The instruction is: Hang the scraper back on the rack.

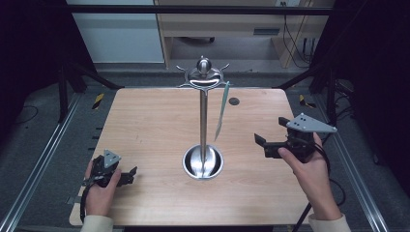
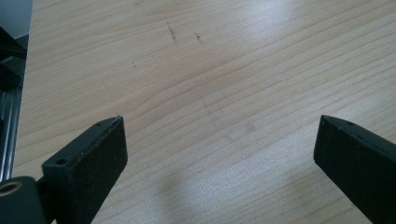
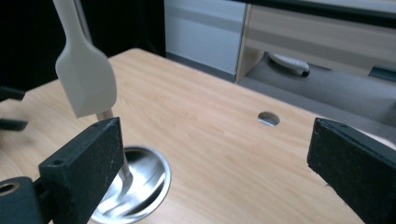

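A steel utensil stand (image 1: 203,96) rises from a round base (image 1: 203,162) at the table's middle, with hooks at its top. A pale spatula (image 1: 221,112) hangs from a hook on its right side; in the right gripper view its blade (image 3: 86,81) hangs above the base (image 3: 135,186). My right gripper (image 1: 261,144) is held open to the right of the stand, nothing between its jaws. Near the front left of the table my left gripper (image 1: 131,174) rests open, its jaws wide apart over bare wood (image 2: 219,116).
The wooden table (image 1: 154,121) has a small round hole (image 1: 234,101) near its back right. Black frame posts and metal rails flank the table. A cabinet and cables stand behind it.
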### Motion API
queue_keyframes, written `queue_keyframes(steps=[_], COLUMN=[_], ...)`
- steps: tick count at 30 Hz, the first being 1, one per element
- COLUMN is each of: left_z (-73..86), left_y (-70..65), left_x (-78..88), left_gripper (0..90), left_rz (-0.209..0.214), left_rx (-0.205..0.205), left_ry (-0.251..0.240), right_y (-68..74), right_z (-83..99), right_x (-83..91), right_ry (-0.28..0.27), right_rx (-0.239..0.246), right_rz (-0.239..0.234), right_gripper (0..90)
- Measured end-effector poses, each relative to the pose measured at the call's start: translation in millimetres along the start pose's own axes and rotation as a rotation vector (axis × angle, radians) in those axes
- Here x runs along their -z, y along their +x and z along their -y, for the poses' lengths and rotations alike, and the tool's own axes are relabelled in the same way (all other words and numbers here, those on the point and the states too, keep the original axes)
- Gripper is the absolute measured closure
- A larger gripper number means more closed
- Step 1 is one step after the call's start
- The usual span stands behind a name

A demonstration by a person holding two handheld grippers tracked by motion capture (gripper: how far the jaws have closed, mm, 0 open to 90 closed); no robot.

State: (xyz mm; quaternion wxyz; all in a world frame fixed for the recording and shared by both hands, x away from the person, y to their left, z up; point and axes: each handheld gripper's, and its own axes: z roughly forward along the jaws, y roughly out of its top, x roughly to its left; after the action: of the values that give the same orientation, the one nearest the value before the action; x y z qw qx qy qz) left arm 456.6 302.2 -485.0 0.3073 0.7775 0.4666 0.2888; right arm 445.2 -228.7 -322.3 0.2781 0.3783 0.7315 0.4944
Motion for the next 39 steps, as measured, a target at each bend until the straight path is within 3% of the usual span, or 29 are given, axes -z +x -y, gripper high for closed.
queue_keyframes(steps=[15,30,39], left_z=[-0.7,-0.9,-1.2], left_y=[-0.5,-1.6,-1.8], left_x=[0.8,-0.2,-0.1], left_gripper=[2.6,2.5,2.5], left_rz=[0.003,0.008,0.010], left_rx=[-0.004,-0.011,-0.013], left_ry=[-0.010,-0.006,-0.007], right_y=[11.7,-8.4,-15.0], right_z=[41.6,80.7,99.6], right_x=[-24.6,-50.4,-60.8], right_ry=[0.066,0.160,0.223], right_rx=[-0.016,-0.084,-0.096], right_rz=[-0.018,0.029,0.038], right_gripper=[4.0,6.2,7.6])
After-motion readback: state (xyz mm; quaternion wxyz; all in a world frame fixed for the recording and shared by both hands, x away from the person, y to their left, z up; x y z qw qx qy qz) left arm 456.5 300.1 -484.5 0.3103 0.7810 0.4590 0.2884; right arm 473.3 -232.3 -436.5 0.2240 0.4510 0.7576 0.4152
